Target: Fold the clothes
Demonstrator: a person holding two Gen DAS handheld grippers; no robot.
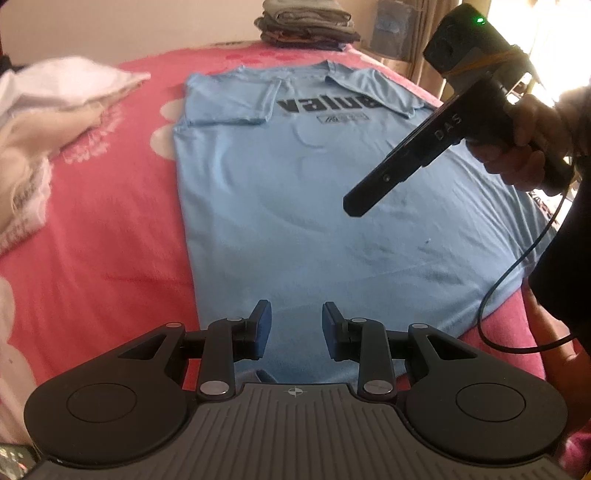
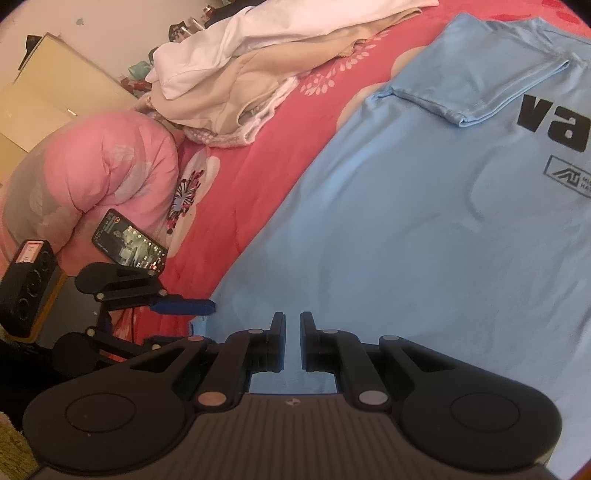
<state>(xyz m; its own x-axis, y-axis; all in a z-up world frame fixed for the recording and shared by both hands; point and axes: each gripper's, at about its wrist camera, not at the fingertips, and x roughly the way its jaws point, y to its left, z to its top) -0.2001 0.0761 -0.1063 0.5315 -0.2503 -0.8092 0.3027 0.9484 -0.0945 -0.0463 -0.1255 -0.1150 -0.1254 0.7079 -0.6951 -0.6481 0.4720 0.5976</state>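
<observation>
A light blue cotton T-shirt (image 1: 295, 192) with black lettering lies flat on the red floral bedspread (image 1: 110, 240), its left side and both sleeves folded in over the chest, its hem at the near edge of the bed; the left tool (image 1: 296, 328) hangs just above that hem near the shirt's left corner, its blue-padded fingers (image 1: 263, 328) spread apart and holding nothing; the right tool (image 2: 292, 339) is poised over the middle of the shirt, its fingers drawn close with a narrow gap between them and no cloth in that gap; in the left wrist view it shows as a black bar slanting down from a hand (image 1: 532, 140) on the right, with a black cable (image 1: 517, 291) trailing from it. On the far left of the bed lies a loose heap of white and cream clothes (image 2: 251, 74); at the far end stands a stack of folded dark garments (image 1: 308, 24); beside the bed's left edge are a rolled pink quilt (image 2: 110, 166) and a lit smartphone (image 2: 127, 242).
</observation>
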